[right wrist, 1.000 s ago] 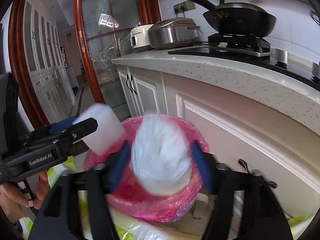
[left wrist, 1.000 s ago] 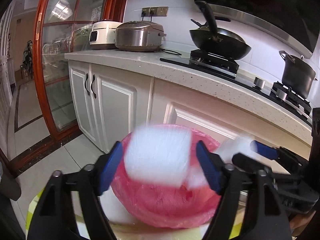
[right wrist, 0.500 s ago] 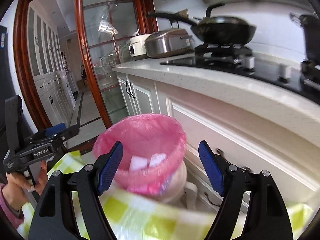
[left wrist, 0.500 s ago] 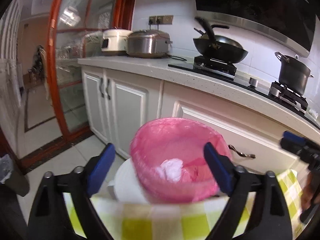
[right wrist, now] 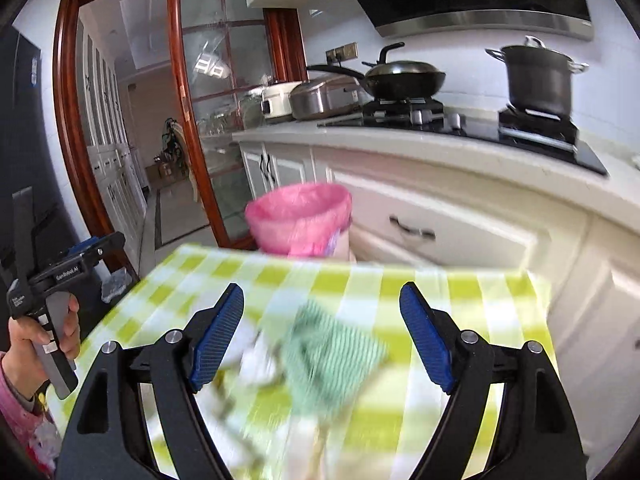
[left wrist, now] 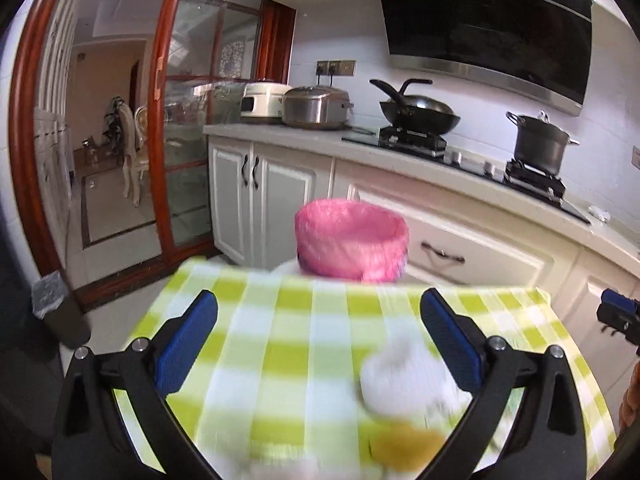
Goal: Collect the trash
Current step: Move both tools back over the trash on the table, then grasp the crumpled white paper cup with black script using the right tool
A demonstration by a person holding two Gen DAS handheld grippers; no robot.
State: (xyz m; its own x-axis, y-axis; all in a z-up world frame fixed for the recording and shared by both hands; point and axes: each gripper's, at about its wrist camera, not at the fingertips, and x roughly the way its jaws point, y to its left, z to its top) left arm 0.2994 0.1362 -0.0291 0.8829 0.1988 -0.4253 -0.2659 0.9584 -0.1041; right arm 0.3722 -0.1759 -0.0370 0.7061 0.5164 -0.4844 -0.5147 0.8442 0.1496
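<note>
Trash on the table, blurred in both views: a white wad w/ a yellow lump just below it in the left wrist view, and a green striped piece beside pale scraps in the right wrist view. Bin, pink-lined, sits past the table's far edge, in front of the white cabinets; can't tell what's inside from this angle. Left gripper spread wide, jaws just been opening, nothing pinched; the wad lies near its right finger, contact unclear thru the blur. Right gripper also spread, jaws just widened a bit, nothing clamped; the green piece shows between the fingers, lying on the cloth. Left hand grips its tool's handle at the left edge of the right wrist view. Wok and pot on the stove behind.
</note>
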